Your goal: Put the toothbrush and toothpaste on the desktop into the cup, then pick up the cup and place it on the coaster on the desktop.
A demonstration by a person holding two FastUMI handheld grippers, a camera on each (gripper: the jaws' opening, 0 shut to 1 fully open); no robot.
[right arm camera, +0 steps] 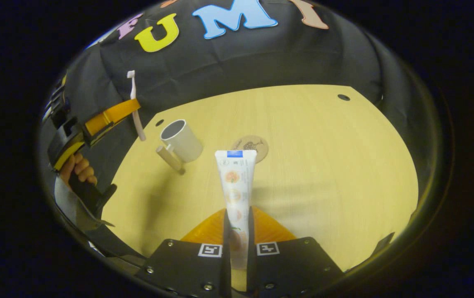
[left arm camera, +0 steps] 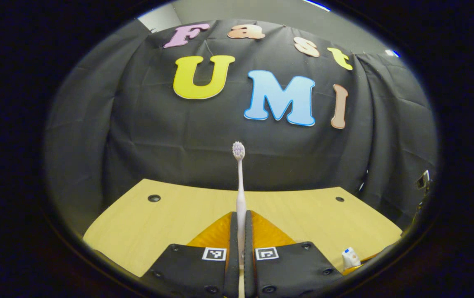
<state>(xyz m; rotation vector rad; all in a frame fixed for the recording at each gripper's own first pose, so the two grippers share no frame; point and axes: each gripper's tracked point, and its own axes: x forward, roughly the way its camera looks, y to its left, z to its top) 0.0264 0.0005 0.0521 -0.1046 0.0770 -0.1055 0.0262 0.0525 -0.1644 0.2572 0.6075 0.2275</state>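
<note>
In the left gripper view, my left gripper (left arm camera: 240,231) has its two jaws almost closed, with both fingers squeezing the toothbrush (left arm camera: 240,186). The toothbrush stands straight up out of my jaws, with its bristle end at the top, high above the wooden desktop (left arm camera: 158,223). Down low and off to the right of my jaws, a bit of the toothpaste (left arm camera: 350,257) peeks in at the edge.

In the right gripper view, my right gripper (right arm camera: 237,231) has its jaws open just a little, as wide as the toothpaste (right arm camera: 235,186) is thick. Both fingers press on the tube. The tube sticks out ahead of my jaws, with its flat blue end farthest from me. Ahead of my jaws and a bit to the left, the cup (right arm camera: 181,140) stands upright on the desktop (right arm camera: 324,165), open at the top, with a wooden handle on its near side. The round coaster (right arm camera: 253,147) lies flat just past the tip of the tube, near the cup but not touching it. Far to the left, a hand (right arm camera: 77,167) holds my other gripper (right arm camera: 115,114), with the toothbrush (right arm camera: 135,103) upright in it, up above the cup.
</note>
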